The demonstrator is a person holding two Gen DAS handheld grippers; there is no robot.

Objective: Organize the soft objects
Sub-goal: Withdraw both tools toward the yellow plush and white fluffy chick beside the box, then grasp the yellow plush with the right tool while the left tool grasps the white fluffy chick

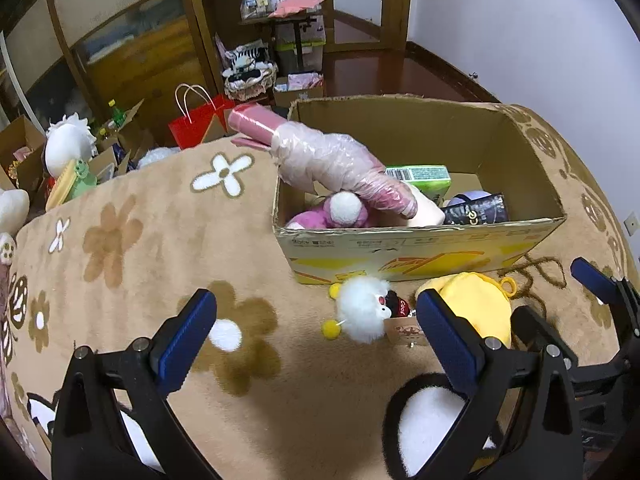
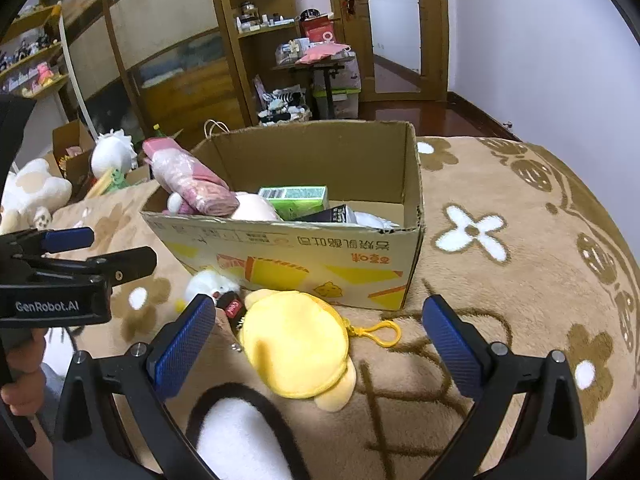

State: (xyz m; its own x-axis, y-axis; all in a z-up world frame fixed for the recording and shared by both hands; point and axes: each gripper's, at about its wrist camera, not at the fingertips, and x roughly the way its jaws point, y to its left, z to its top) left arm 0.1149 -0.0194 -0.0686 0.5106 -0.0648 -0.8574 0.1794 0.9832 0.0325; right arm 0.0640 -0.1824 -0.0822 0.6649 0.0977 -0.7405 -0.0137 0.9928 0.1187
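Both grippers, left gripper [image 1: 316, 334] stamped "GenRobot.AI" and right gripper [image 2: 320, 340], hold jaws apart and empty over a flowered blanket [image 2: 500, 280], yellow plush [image 2: 296, 344] between the right jaws, cardboard box [image 2: 320, 252] at twelve o'clock.

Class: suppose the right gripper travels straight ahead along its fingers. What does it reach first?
Most likely the yellow plush, lying on the blanket between the open fingers of the right gripper. The cardboard box stands just beyond it. Depth is uncertain in this fisheye view.
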